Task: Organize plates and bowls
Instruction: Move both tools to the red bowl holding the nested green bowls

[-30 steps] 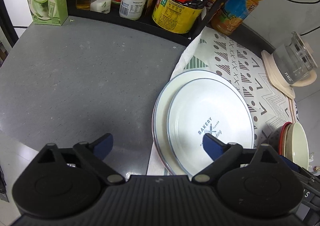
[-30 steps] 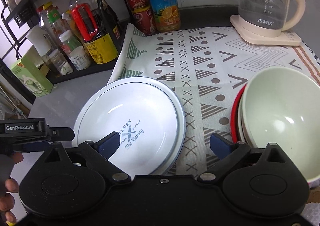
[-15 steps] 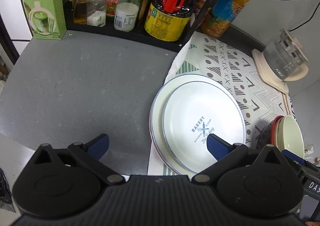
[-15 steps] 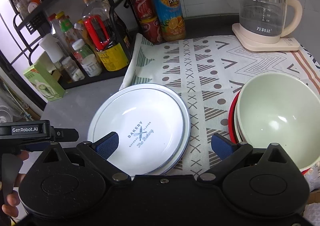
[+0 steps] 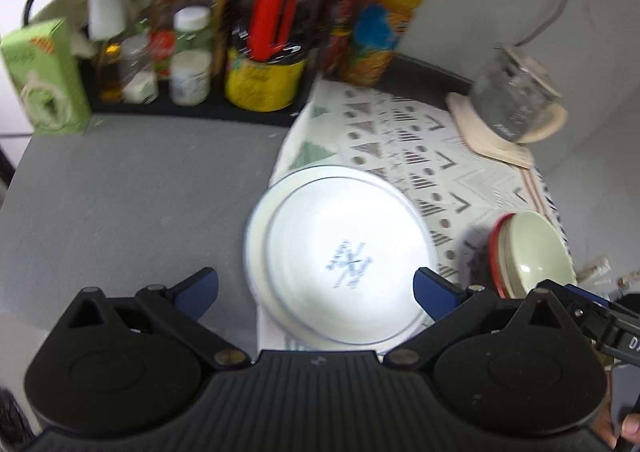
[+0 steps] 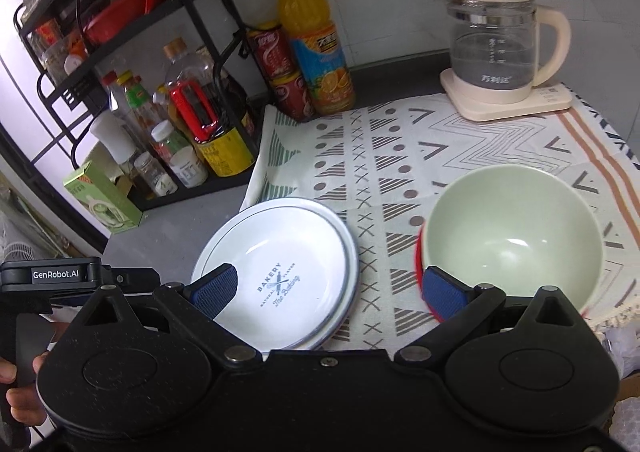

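Note:
Two white plates with blue rims are stacked [image 5: 344, 248] at the left edge of the patterned cloth; the top one reads BAKERY. The stack also shows in the right wrist view [image 6: 280, 268]. To the right, a pale green bowl [image 6: 516, 236] sits nested on a red bowl [image 6: 419, 264]; both show in the left wrist view [image 5: 536, 252]. My left gripper [image 5: 316, 290] is open and empty, held above the near side of the plates. My right gripper [image 6: 330, 290] is open and empty, above the cloth between plates and bowls.
A black rack [image 6: 132, 64] with bottles and jars stands at the back left, with a green carton [image 6: 102, 198] beside it. A juice bottle [image 6: 316, 48] and cans stand by the wall. A glass kettle [image 6: 496, 52] sits at the back right. Grey counter [image 5: 132, 188] lies left of the cloth [image 6: 400, 156].
Both grippers have pulled back and up from the plates and bowls, so more of the counter and rack shows. Both stay open. Plates and bowls have not moved.

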### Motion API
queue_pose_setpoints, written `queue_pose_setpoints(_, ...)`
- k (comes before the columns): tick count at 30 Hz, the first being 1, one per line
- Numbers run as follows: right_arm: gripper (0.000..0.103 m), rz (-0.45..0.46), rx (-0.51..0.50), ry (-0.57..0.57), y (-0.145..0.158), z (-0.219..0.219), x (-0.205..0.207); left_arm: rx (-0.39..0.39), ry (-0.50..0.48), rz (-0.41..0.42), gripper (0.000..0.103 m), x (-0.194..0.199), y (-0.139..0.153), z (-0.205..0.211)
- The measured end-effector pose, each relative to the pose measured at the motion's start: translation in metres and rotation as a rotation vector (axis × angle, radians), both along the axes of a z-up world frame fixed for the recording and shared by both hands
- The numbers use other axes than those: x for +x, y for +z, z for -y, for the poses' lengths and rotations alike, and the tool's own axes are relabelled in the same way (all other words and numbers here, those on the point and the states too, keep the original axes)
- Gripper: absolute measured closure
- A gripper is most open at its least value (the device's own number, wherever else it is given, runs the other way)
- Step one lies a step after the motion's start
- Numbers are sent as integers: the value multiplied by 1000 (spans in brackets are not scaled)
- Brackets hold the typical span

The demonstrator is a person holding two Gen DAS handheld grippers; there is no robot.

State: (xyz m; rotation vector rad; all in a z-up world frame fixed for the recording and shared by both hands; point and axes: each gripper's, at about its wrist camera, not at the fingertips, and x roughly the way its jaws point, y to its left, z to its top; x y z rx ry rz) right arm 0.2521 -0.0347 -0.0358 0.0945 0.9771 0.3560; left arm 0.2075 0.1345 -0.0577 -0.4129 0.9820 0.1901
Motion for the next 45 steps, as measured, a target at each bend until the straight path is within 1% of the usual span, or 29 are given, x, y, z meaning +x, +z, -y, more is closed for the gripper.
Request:
queue_pose_setpoints(4,3,11,0,-28,7,13,-6,-17,-37,16,1,5,5,12)
queue_pose_setpoints(10,3,23,3,-70,19,33,-13,-23,-103,38,1,14,10,33)
queue_pose_setpoints(17,3,27,-2,-145,20,61,-16,-32,-155,43,1,27,10,54)
queue_pose_setpoints(19,3,32,-11,-159,19,67,-17,-27,-163,43,1,31,10,60)
queue_pose_setpoints(22,3,32,-17,-189,19,77,-16,2,-173,45,1,37,10,70)
queue_pose_setpoints(23,3,34,-19,-195,19,80,-15,-1,-179,45,1,39,10,73)
queue_pose_setpoints(31,3,31,-21,-249,16,104,-9,-14,-199,27,1,61,5,92)
queue_pose_setpoints(37,4,16,-25,-270,8,123,4,-18,-204,5,1,80,-3,109)
queue_pose_setpoints(41,4,8,-27,-263,3,135,15,-10,-216,-19,2,95,-11,121)
queue_pose_setpoints(45,4,-7,-38,-241,-1,146,28,-23,-195,-54,3,107,-17,128)
